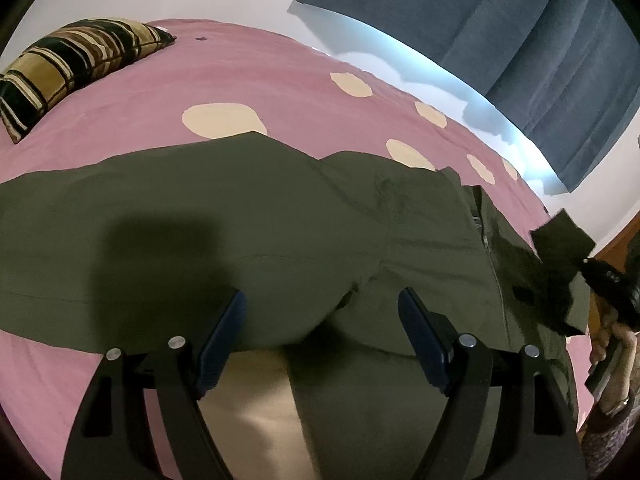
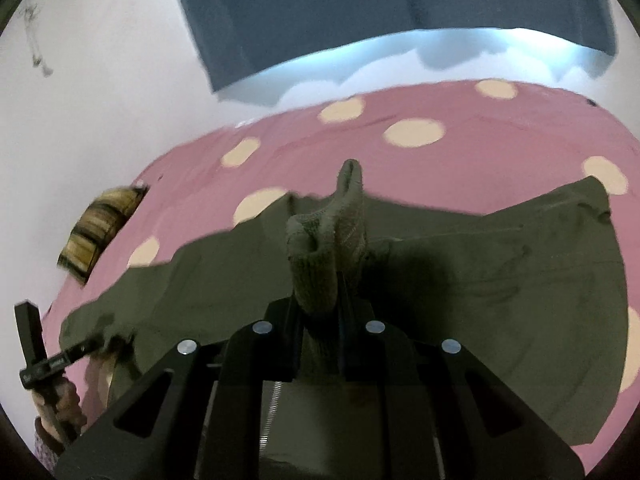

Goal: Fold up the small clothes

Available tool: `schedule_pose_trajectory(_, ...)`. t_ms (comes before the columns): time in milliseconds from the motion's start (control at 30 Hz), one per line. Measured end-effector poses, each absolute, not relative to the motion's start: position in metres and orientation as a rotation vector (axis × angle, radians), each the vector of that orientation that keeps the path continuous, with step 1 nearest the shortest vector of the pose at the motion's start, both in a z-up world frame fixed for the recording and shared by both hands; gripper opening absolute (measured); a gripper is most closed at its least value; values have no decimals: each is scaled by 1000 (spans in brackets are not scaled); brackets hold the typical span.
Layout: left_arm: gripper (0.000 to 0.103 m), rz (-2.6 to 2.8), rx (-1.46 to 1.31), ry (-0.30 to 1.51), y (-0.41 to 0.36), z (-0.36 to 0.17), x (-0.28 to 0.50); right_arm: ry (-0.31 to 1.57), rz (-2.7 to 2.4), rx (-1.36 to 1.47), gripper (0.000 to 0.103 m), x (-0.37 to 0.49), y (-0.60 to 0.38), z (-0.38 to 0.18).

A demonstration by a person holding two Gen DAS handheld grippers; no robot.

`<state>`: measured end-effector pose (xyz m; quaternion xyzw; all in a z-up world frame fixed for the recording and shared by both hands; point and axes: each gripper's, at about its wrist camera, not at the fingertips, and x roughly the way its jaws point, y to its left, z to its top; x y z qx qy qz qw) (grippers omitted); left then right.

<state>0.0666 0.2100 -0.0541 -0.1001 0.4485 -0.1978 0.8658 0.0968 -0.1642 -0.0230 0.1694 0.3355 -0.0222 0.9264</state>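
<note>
On the bed, over a pink sheet dotted with cream ovals, lies an olive-green garment, spread wide and mostly flat. Its cloth is a smooth, matte woven fabric with stitched seams and soft creases; a zip line runs down near its right side in the left wrist view. One ribbed knit edge of it, thicker and coarser than the rest, stands up in a bunched fold.

The right tongs are narrowed down on that ribbed fold, the knit squeezed between the black fingers and lifted clear of the flat cloth. The left tongs stand wide apart just over the garment's lower middle, blue pads facing each other with nothing gripped.

A striped brown, black and gold pillow sits at the far corner of the bed. A dark blue curtain hangs against the pale wall behind.
</note>
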Motion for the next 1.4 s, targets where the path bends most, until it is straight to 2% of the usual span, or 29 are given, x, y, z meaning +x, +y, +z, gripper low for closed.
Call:
schedule_pose_trajectory(467, 81, -416, -213, 954, 205, -60, 67, 876, 155, 154, 15, 132, -54, -73)
schedule_pose_trajectory(567, 81, -419, -205, 960, 203, -62, 67, 935, 203, 142, 29, 135, -44, -82)
schedule_pose_trajectory(633, 81, -416, -196, 965, 201, -63, 67, 961, 254, 160, 47, 136, -40, -84)
schedule_pose_trajectory(700, 81, -416, -191, 965, 201, -64, 66, 959, 331, 202, 52, 130, -42, -80)
schedule_pose_trajectory(833, 81, -416, -199, 967, 203, -65, 66, 903, 423, 330, 53, 106, -70, -58)
schedule_pose_trajectory(1000, 81, -410, -203, 970, 204, -67, 67, 805, 294, 421, 53, 75, -143, -39)
schedule_pose_trajectory(1100, 81, -403, -202, 970, 203, -66, 66, 844, 191, 504, 54, 70, -185, -61)
schedule_pose_trajectory(1200, 81, -395, -204, 976, 205, -64, 65, 972, 68, 486, 54, 76, -200, -102)
schedule_pose_trajectory(1233, 81, -393, -205, 975, 207, -63, 63, 980, 76, 490, 57, 76, -202, -110)
schedule_pose_trajectory(1400, 81, -334, -267, 961, 251, -57, 53, 942, 103, 477, 66, 75, -197, -105)
